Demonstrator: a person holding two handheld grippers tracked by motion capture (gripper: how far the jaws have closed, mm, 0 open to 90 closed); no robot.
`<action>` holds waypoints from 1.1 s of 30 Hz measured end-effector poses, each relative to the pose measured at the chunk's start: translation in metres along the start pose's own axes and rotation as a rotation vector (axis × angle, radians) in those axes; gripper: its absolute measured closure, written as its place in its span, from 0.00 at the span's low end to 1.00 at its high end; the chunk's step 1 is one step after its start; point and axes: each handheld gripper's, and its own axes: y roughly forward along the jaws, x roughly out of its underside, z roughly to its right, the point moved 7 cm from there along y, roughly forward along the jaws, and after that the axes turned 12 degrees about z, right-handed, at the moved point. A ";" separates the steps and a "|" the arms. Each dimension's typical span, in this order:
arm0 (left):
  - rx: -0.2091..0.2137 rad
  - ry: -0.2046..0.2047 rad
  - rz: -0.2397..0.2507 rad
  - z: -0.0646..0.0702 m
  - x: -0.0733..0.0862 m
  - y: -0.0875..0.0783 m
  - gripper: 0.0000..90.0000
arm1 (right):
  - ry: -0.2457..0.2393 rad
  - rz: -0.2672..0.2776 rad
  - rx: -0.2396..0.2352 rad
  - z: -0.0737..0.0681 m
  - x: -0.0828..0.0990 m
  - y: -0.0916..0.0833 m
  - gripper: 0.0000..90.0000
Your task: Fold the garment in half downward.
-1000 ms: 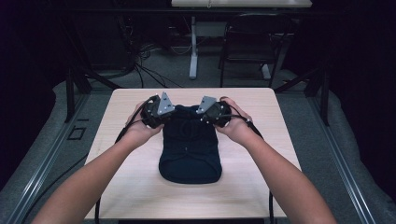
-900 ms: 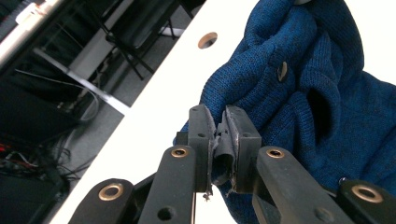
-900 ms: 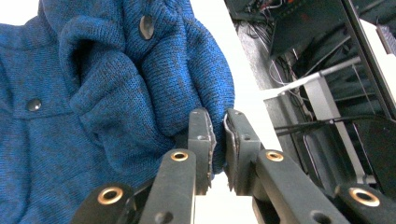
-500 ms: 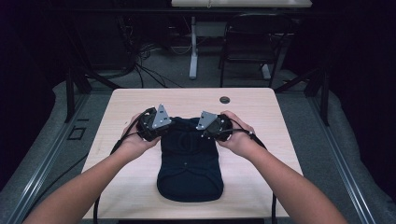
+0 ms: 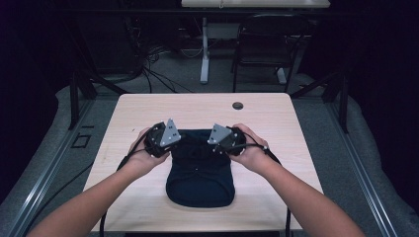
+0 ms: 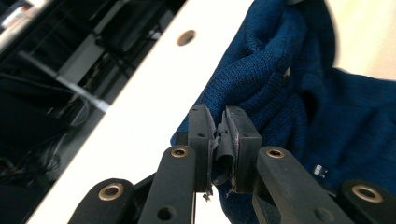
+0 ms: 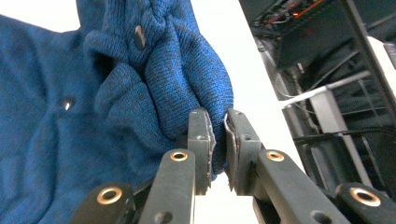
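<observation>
A dark blue knitted garment (image 5: 200,170) with small buttons lies folded in the middle of the light wooden table (image 5: 276,118). My left gripper (image 5: 174,139) is at its far left corner, shut on a fold of the knit (image 6: 261,88); the jaws pinch the fabric edge at the left gripper (image 6: 219,140). My right gripper (image 5: 211,138) is at the far right corner, likewise shut on a bunched fold of the garment (image 7: 163,79), the cloth squeezed between the jaws of the right gripper (image 7: 218,140). Both held corners are lifted a little above the table.
A small dark round grommet hole (image 5: 237,105) sits near the table's far edge. Beyond the table stand a chair (image 5: 262,54), a desk leg (image 5: 203,49) and floor cables (image 5: 153,69). Gripper cables trail off the near edge (image 5: 106,207).
Both grippers have pulled the garment's far edge toward the near side of the table, folding it shorter. The grommet hole behind them has come into sight.
</observation>
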 end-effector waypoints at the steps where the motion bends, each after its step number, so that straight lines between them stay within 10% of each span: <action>1: 0.011 0.014 -0.003 0.006 0.002 -0.003 0.91 | -0.005 -0.006 -0.006 -0.004 0.002 -0.003 0.90; 12: 0.085 -0.016 0.021 0.051 0.020 -0.025 0.91 | -0.031 0.023 -0.052 -0.053 0.006 -0.032 0.90; 33: 0.138 -0.079 0.020 0.061 0.029 -0.037 0.90 | 0.016 0.000 -0.143 -0.080 0.004 -0.044 0.90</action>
